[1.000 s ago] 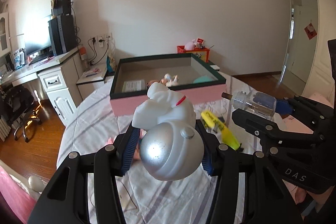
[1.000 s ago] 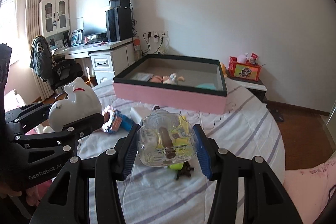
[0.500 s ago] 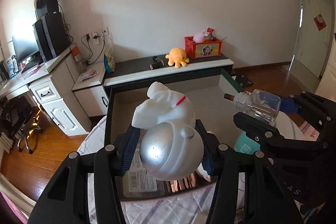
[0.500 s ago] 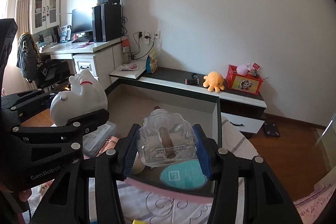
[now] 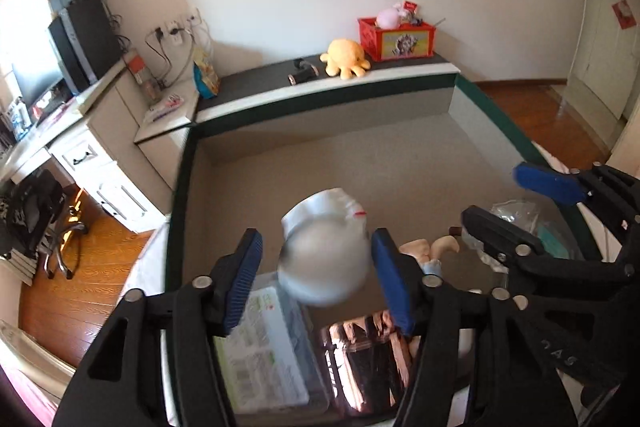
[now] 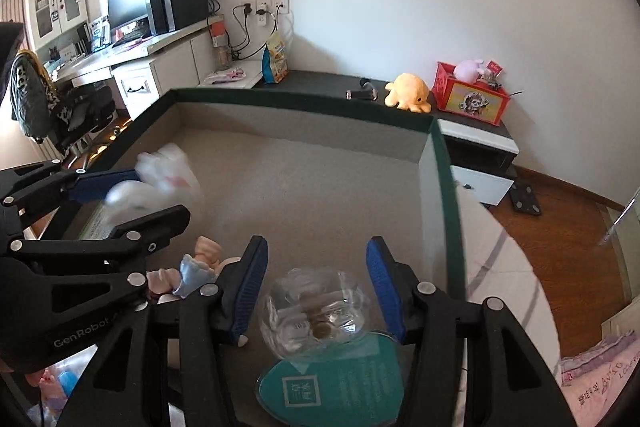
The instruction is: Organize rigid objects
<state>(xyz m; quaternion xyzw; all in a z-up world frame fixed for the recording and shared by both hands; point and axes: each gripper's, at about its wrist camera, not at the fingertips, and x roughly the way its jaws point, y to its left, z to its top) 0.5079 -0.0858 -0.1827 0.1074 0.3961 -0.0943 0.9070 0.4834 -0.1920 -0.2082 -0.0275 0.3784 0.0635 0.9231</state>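
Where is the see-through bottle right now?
In the right wrist view the clear bottle sits low in the middle, loose between the open right gripper, inside the big box, just above a teal heart-shaped thing.

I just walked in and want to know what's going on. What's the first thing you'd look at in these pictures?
First, the blurry white toy dropping between the left gripper fingers, whose jaws have just been opening over the big box. Next, the clear bottle let go between the right gripper fingers, also just opened, above a teal heart-shaped tin near the box's front. Behind the box, a yellow octopus sits on a low shelf.
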